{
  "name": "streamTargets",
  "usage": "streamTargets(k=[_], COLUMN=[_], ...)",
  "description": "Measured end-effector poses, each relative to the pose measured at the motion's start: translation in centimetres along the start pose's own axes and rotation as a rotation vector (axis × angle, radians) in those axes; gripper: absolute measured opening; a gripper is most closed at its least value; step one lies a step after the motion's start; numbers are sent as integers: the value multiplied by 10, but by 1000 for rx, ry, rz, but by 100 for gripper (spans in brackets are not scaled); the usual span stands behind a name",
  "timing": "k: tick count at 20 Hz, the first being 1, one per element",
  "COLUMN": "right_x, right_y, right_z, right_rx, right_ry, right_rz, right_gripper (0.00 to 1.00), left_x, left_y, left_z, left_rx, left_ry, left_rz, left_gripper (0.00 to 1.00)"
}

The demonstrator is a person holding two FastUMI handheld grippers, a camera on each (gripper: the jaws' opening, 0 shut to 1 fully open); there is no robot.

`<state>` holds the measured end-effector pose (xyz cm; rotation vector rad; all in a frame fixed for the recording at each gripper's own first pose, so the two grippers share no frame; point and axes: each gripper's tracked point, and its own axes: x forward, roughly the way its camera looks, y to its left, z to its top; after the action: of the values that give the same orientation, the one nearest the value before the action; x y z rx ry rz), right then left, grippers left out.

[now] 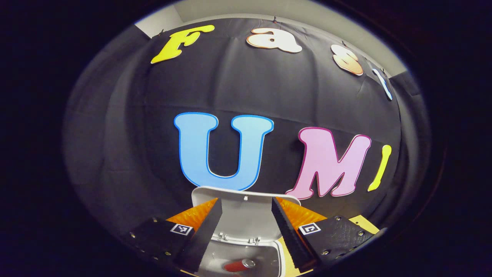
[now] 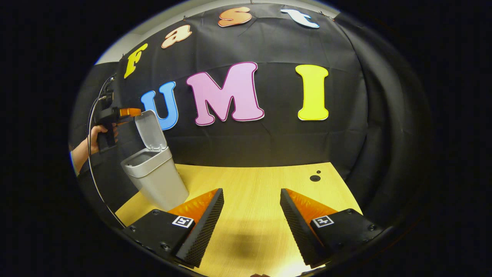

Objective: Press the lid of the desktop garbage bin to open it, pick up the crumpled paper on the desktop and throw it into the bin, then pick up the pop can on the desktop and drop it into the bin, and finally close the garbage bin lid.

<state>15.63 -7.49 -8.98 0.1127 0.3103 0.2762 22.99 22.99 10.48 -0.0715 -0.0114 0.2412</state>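
Note:
The grey garbage bin (image 2: 155, 177) stands at the table's left with its lid (image 2: 150, 130) raised upright. In the left gripper view I look down into the bin (image 1: 265, 256), where the red pop can (image 1: 240, 264) lies on its side at the bottom. My left gripper (image 1: 246, 206) hangs open just above the bin's mouth, its fingers framing the raised lid (image 1: 246, 211), with nothing held. From the right gripper view, the left gripper (image 2: 123, 113) sits by the lid's top, held by a hand (image 2: 94, 132). My right gripper (image 2: 251, 198) is open over bare tabletop, right of the bin.
The wooden tabletop (image 2: 261, 181) stretches to the right of the bin, with a small dark hole (image 2: 315, 177) near its far right corner. The black cloth wall stands close behind the bin and table. A cable (image 2: 92, 161) trails down from the left gripper.

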Motion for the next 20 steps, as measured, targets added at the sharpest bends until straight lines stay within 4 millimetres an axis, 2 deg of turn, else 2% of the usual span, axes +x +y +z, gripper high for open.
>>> streamTargets(k=[2, 3, 6, 8, 10, 11, 12, 18, 20], right_x=[6, 8, 12, 14, 13, 12, 12, 5, 5], right_y=[0, 0, -1, 0, -1, -2, -4, -7, -4], right_z=[1, 2, 6, 9, 10, 10, 10, 9, 9], right_rx=[8, 8, 14, 23, 21, 20, 20, 28, 26], right_ry=[1, -1, -10, -16, -23, -23, -22, -12, -17], right_rz=[-1, -2, -9, -14, -24, -29, -33, -54, -54], right_gripper=[95, 95, 98, 99, 99, 99, 99, 99, 99], left_x=[19, 28, 47, 57, 61, 62, 64, 59, 51], left_y=[-2, -4, -12, -14, -16, -14, -13, -15, -16], left_z=[22, 26, 22, 12, -3, -9, -7, -9, -11], left_rx=[43, 53, 106, 137, 135, 124, 120, 114, 132], left_ry=[-27, -22, 18, 50, 99, 121, 109, 107, 97], left_rz=[-21, -28, -60, -68, -82, -76, -74, -79, -78], left_gripper=[85, 85, 84, 83, 81, 75, 71, 71, 71])
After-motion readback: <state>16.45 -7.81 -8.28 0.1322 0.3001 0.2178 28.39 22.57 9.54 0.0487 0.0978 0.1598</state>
